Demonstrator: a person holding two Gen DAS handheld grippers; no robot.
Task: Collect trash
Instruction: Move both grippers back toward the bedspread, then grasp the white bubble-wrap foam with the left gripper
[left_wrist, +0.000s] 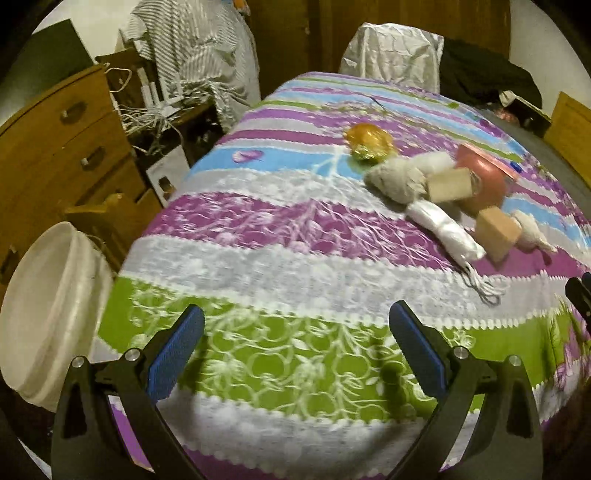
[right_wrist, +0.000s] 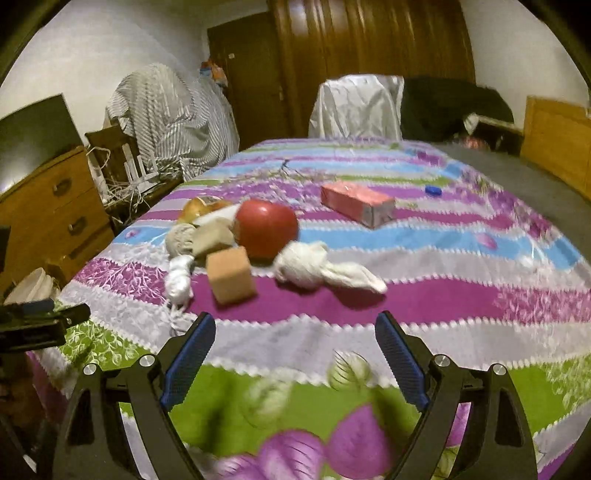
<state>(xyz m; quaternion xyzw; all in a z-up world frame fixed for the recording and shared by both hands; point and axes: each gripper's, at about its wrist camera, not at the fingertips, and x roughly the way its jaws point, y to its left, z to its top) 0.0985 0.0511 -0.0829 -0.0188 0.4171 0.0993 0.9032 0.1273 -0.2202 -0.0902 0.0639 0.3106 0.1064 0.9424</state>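
Observation:
A pile of trash lies on the striped tablecloth (right_wrist: 424, 306): a red-pink bowl (right_wrist: 266, 232) (left_wrist: 480, 181), two tan cubes (right_wrist: 231, 275) (left_wrist: 496, 230), a crumpled white cloth (right_wrist: 325, 273), a white plastic bag roll (left_wrist: 445, 229) (right_wrist: 179, 277), a grey wad (left_wrist: 397, 181), a golden wrapper (left_wrist: 369, 142) and a pink carton (right_wrist: 356, 205). My left gripper (left_wrist: 295, 350) is open and empty over the near table edge, left of the pile. My right gripper (right_wrist: 295, 362) is open and empty, just short of the pile. A white bin (left_wrist: 48, 314) stands beside the table at the left.
A wooden dresser (left_wrist: 55, 147) and tangled cables stand at the left. Covered chairs (right_wrist: 354, 107) stand beyond the far table end. A blue cap (right_wrist: 433, 190) lies far right. The left gripper shows at the left edge of the right wrist view (right_wrist: 40, 317).

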